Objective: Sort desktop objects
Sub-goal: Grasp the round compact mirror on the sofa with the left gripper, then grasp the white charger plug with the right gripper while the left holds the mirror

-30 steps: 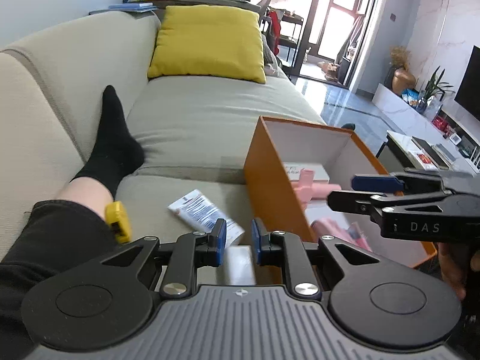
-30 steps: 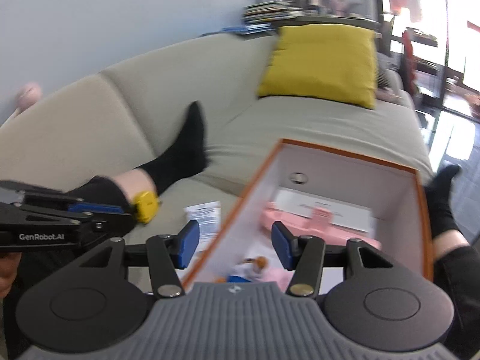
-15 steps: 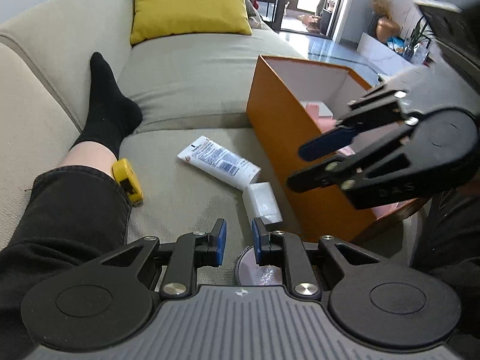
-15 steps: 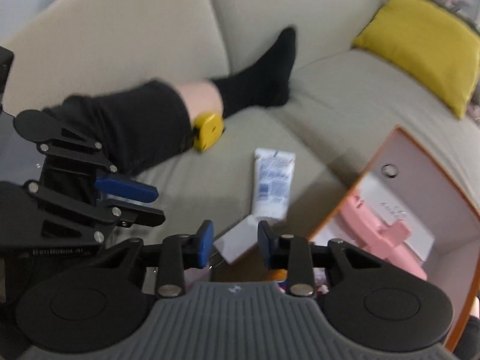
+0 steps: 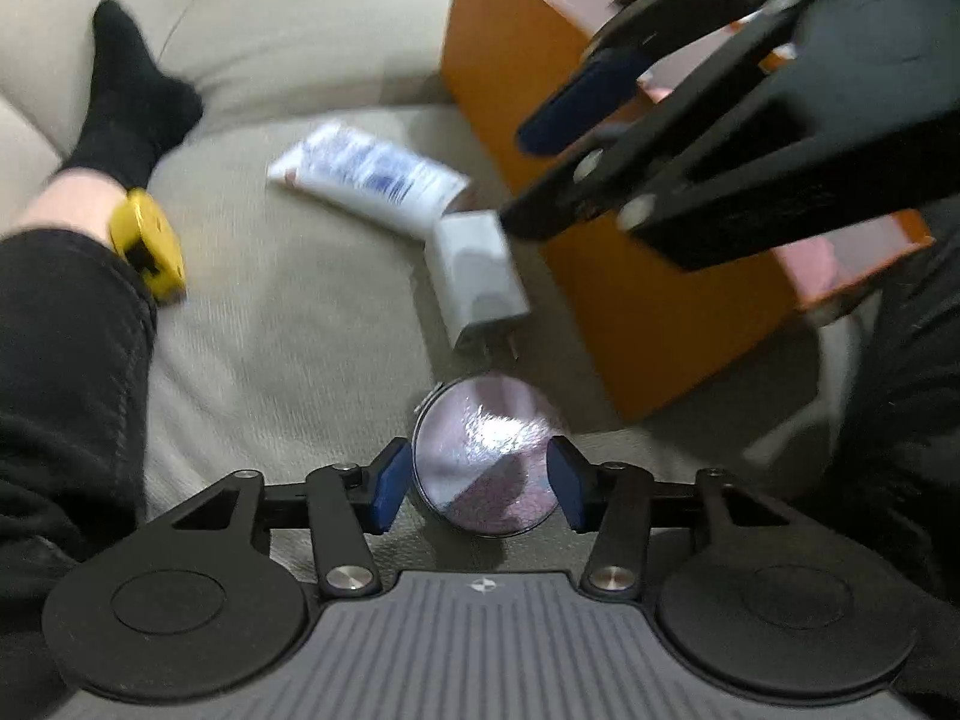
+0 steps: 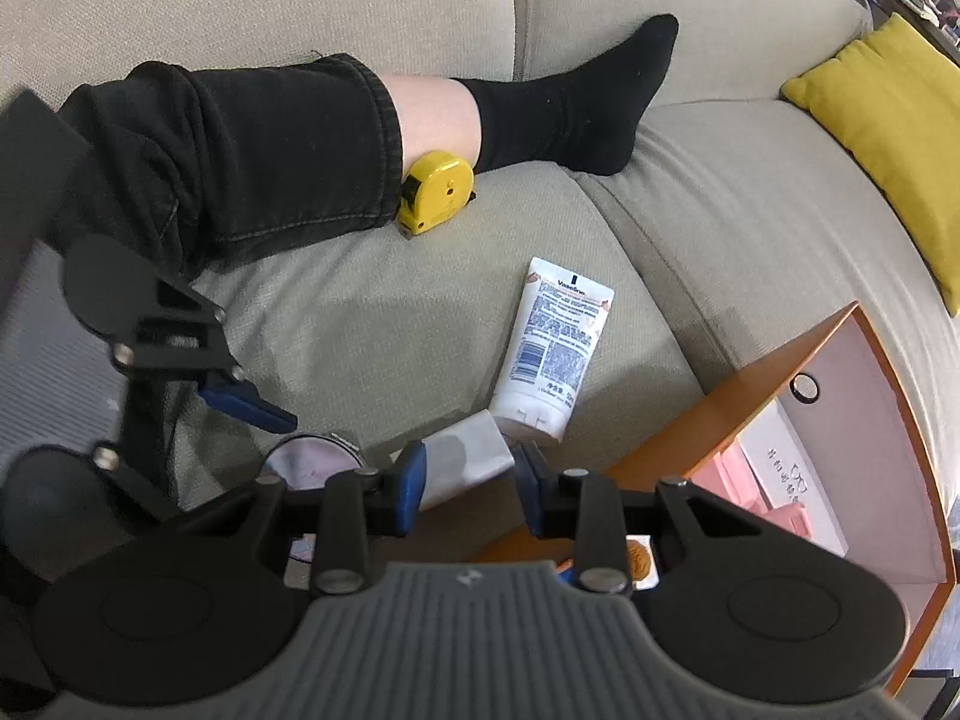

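With both pickups only lined up, the left gripper point(image 5: 479, 485) stood open around the round mirror point(image 5: 485, 456) and the right gripper point(image 6: 470, 489) open around the white charger point(image 6: 465, 461), each needing to close before lifting to the orange box point(image 6: 708, 420).

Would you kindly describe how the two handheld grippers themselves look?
Both the left gripper and right gripper are matte black, with blue finger pads, silver screws, round discs at either side and a ribbed grey body bearing a small white emblem. No cables show.

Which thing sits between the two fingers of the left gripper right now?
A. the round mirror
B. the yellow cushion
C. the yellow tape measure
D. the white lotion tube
A: in the left wrist view, the left gripper has its open fingers on either side of the round mirror lying on the sofa.
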`<state>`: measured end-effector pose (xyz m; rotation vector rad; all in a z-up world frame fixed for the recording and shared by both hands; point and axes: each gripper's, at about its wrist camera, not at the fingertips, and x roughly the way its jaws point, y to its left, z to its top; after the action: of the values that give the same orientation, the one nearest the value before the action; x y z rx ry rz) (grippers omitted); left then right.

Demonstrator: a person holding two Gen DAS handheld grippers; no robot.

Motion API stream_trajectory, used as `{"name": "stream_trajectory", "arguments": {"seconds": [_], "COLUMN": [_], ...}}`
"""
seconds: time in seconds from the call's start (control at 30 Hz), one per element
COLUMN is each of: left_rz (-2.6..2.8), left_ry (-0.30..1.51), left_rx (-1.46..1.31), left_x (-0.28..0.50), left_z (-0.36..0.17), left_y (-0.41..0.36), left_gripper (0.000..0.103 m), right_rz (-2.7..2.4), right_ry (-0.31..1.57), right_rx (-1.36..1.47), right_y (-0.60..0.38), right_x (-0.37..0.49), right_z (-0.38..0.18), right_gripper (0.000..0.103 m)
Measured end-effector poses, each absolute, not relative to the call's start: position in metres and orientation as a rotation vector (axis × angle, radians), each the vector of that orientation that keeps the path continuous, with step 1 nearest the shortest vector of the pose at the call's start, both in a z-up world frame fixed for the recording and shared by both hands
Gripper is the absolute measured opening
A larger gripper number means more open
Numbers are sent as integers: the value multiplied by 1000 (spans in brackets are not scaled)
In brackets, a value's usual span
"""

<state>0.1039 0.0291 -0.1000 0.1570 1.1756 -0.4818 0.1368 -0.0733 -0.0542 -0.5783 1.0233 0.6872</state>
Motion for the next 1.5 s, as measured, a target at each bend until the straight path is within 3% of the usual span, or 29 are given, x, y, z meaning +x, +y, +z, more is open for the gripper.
{"name": "stream_trajectory", "arguments": {"seconds": [0.1, 0.13, 0.37, 0.43, 0.5, 0.63, 0.83, 1.1, 1.4, 1.5], "left_rz": [-412, -408, -389, -402, -392, -380, -400, -264, -232, -246], "left_ry": [1238, 1246, 1239, 1231, 1213, 1149, 1054, 936, 935, 942], "left_rx": [123, 97, 70, 60, 80, 73, 14, 104, 76, 53], "left_x": [110, 111, 106, 102, 96, 82, 62, 62, 82, 86], "left_z": [-114, -117, -119, -118, -115, -105, -81, -56, -64, -65], "left_y": [31, 33, 33, 34, 31, 33, 38, 51, 72, 78], "left_gripper": [67, 72, 75, 62, 60, 39, 18, 14, 14, 14], "right_rz": [697, 700, 681, 680, 679, 665, 646, 647, 646, 730], "right_ry": [1007, 1000, 971, 963, 957, 952, 946, 1033, 1203, 1176], "right_rx": [-569, -569, -550, -540, -535, -537, -529, -492, -549, -666], "right_y": [-76, -76, -79, -80, -81, -83, -85, -79, -56, -41], "right_x": [136, 136, 137, 136, 134, 131, 131, 146, 173, 167], "right_z": [-53, -53, -55, -54, -53, -52, -48, -50, -67, -70], "right_gripper": [36, 36, 36, 36, 36, 36, 36, 36, 36, 36]}}
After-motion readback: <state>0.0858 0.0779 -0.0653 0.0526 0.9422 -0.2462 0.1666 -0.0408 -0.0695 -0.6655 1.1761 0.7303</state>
